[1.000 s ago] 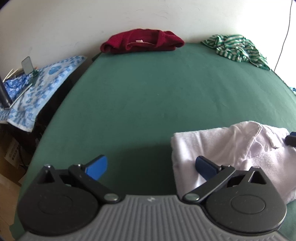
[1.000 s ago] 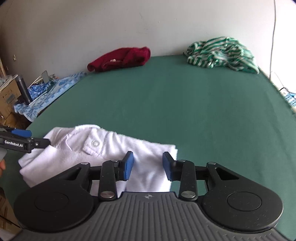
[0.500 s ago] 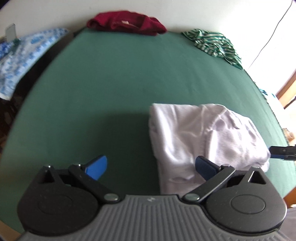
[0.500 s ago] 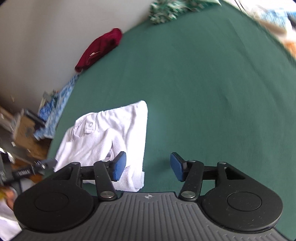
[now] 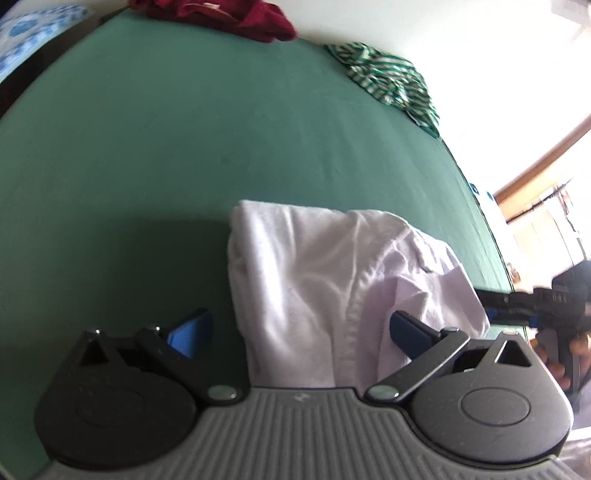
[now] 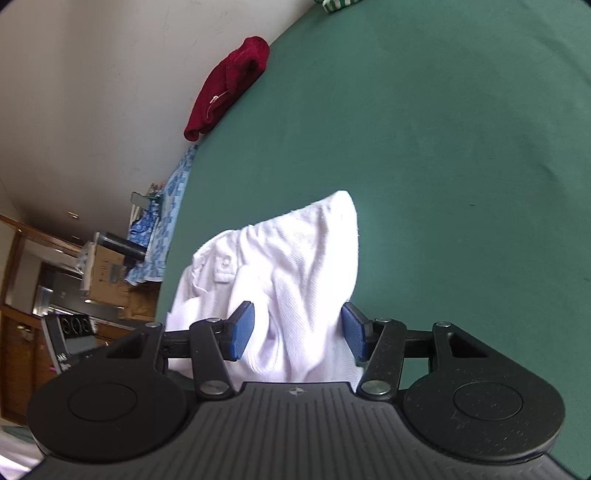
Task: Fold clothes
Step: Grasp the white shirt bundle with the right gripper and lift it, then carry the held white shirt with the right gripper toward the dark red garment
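1. Two grippers in view, both w/ jaws spread and gripping nothing.
2. Left gripper (image 5: pixel 301 330): jaws wide. Its blue pads (image 5: pixel 190 332) sit far apart, one over bare green cloth, the other over the white fabric.
3. Right gripper (image 6: pixel 297 332): jaws at a medium gap, narrower than the left's. White fabric lies between and beyond the two pads (image 6: pixel 240 330); can't tell if either pad touches it.
4. White garment (image 5: pixel 332 280) is folded into a rough block on the counter (image 5: pixel 184 129), which has a green cover. It lies just ahead of both sets of jaws and runs under the left gripper's body. Folded edge is toward the left pad's side; the looser rumpled layers are toward the other pad.
5. From the right wrist view the white garment (image 6: pixel 288 266) shows a button tab w/ one button, ahead and to the left of the jaws.
6. Red garment (image 5: pixel 221 18) is bunched at the far counter edge by the wall, well ahead of the left jaws.
7. Green-striped garment (image 5: pixel 391 81) is crumpled far ahead and to the right of the left jaws, well apart from the white one.
8. Blue-patterned cloth (image 6: pixel 166 221) hangs off the counter side, left of the right jaws.
9. Person's hand (image 5: pixel 561 365) at the right edge of the left wrist view, on the other gripper's handle.
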